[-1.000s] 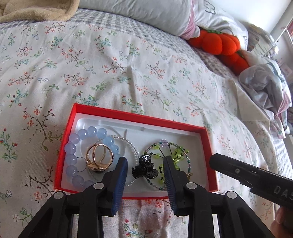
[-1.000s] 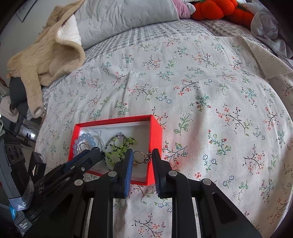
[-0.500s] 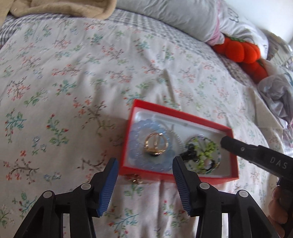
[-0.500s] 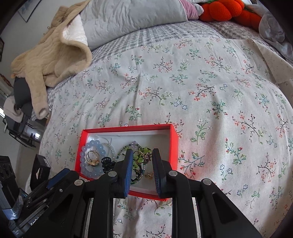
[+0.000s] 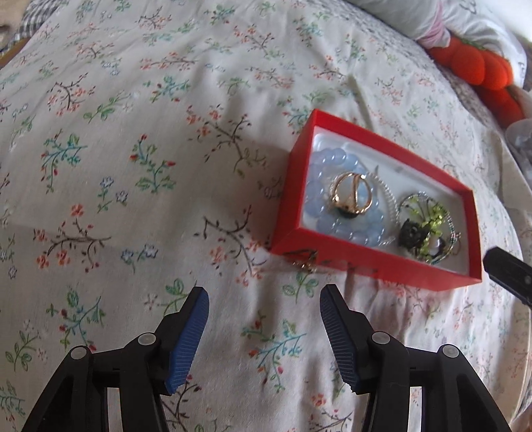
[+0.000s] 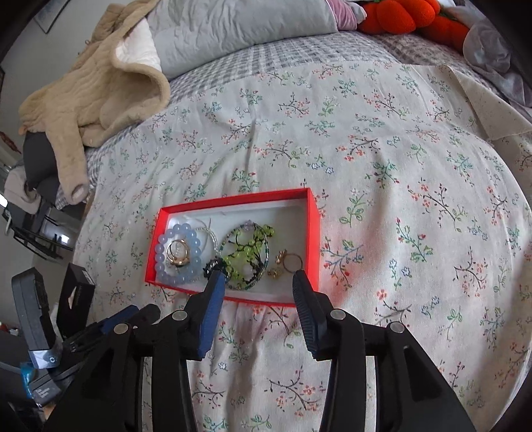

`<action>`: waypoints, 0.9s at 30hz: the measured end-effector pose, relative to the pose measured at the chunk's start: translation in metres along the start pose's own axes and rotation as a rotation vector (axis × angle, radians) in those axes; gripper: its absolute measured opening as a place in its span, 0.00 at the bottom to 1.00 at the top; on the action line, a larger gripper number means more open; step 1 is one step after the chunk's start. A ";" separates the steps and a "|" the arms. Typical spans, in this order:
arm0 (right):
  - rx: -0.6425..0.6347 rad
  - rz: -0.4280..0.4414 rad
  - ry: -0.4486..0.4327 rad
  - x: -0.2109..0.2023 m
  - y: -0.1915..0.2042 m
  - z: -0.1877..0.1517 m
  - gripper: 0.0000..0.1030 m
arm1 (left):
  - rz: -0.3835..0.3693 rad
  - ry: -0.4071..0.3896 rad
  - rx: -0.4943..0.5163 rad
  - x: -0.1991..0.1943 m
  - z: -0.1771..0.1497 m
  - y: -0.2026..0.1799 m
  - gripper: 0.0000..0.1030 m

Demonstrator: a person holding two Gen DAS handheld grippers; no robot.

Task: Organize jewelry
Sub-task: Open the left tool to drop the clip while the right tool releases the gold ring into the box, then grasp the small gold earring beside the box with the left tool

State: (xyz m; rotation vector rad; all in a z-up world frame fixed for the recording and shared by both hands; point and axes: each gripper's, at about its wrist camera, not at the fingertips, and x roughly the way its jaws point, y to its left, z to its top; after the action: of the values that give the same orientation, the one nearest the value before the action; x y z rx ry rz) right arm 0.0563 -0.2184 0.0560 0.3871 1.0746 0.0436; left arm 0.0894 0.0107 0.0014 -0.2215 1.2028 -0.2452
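Note:
A red jewelry box (image 5: 375, 266) with a white liner sits on the floral bedspread. It holds a pale blue bead bracelet (image 6: 159, 249), gold rings (image 6: 178, 254) inside that bracelet, a green beaded piece (image 6: 247, 256), a small black piece (image 5: 410, 232), and a thin gold ring (image 6: 292, 261) beside small gold earrings (image 6: 276, 272). My right gripper (image 6: 259, 277) hovers over the box's near wall, its jaws opening with nothing between the pads. My left gripper (image 5: 264, 299) is off to the box's left over bare bedspread, jaws opening and empty. A small gold item (image 5: 306, 262) lies outside against the box front.
A beige jacket (image 6: 99, 83) and a grey pillow (image 6: 232, 30) lie at the head of the bed. Orange plush pumpkins (image 6: 409, 16) and crumpled clothes (image 6: 492, 53) are at the back right. The bed edge drops off at the left (image 6: 76, 232).
The left gripper swung left away from the box and its jaws widened. The right gripper's jaws opened, and the thin gold ring they held now lies in the box.

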 end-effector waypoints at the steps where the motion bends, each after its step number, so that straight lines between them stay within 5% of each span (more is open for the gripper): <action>1: 0.000 -0.002 0.006 -0.002 0.000 -0.004 0.45 | -0.001 0.003 -0.003 0.000 -0.001 0.001 0.58; 6: -0.005 -0.037 0.056 -0.004 0.002 -0.024 0.51 | -0.105 -0.011 -0.034 0.003 -0.004 0.007 0.57; 9: -0.012 -0.037 0.083 0.001 0.004 -0.035 0.51 | -0.182 0.012 -0.077 0.011 -0.004 0.011 0.36; 11: -0.005 -0.033 0.099 0.005 0.003 -0.038 0.51 | -0.205 0.016 -0.084 0.014 -0.004 0.010 0.34; 27: 0.019 -0.044 0.144 0.029 -0.007 -0.033 0.51 | -0.086 0.026 -0.045 0.052 0.008 -0.029 0.14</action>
State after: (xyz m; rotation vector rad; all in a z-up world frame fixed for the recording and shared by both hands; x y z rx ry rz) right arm 0.0406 -0.2089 0.0154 0.3818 1.2257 0.0226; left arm 0.1128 -0.0322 -0.0330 -0.3103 1.2269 -0.2970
